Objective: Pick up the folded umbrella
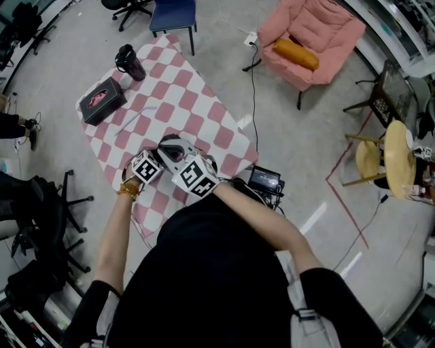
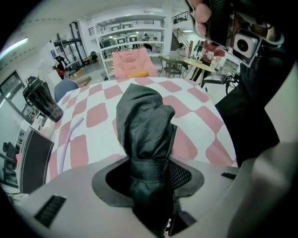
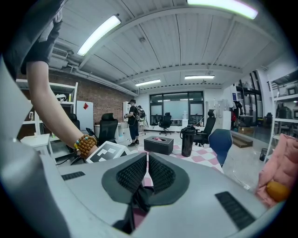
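The folded umbrella (image 2: 142,121) is a dark fabric bundle with a strap band round it. It stands up out of my left gripper (image 2: 149,181), whose pads are shut on its lower part above the pink-and-white checked table (image 2: 195,116). My right gripper (image 3: 146,174) has its jaws almost together, pinching a thin black strap (image 3: 138,197) that hangs from their base. In the head view both grippers, left (image 1: 158,163) and right (image 1: 183,164), meet over the table's near edge and hide most of the umbrella.
On the table stand a black tumbler (image 1: 130,62) and a black box (image 1: 102,100) at the far side, with a lilac stick (image 1: 139,117) between. A blue chair (image 1: 173,15) and a pink armchair (image 1: 312,37) stand beyond; a small device (image 1: 265,180) lies on the floor at right.
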`<state>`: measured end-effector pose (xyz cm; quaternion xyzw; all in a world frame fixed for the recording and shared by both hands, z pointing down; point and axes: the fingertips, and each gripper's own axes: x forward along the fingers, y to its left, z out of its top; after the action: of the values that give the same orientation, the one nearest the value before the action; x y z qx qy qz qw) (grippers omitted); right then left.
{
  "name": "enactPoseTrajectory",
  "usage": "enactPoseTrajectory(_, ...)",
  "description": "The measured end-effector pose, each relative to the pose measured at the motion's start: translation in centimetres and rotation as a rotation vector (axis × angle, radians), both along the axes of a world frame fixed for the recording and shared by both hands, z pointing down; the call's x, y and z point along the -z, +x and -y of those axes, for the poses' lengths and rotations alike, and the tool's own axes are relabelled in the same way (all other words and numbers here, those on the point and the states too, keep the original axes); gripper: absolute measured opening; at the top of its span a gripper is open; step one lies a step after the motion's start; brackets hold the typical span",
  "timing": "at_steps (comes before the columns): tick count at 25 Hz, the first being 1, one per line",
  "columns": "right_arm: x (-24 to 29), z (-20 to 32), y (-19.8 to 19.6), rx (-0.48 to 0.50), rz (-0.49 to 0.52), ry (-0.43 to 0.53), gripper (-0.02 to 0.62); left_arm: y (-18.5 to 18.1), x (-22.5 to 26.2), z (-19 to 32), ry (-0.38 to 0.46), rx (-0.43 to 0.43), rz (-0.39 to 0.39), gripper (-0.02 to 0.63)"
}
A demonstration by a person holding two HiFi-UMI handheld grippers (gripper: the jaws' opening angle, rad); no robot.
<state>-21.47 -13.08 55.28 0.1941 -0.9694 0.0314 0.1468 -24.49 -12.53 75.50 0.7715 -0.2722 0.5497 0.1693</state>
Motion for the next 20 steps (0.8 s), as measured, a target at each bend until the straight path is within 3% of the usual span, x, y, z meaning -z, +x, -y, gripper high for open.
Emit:
enactPoseTrajectory(10,0.1,0.0,0.3,-0.012,0.004,0.008,0.018,0.0,2.7,0.7,0.062,0.190,-0.112,0.204)
enactPoseTrajectory(20,0.4,-0.1,0.3,-0.015,0.008,0.016,0.018,0.4,6.8,2.1,0.175,0.306,-0.225,0.204)
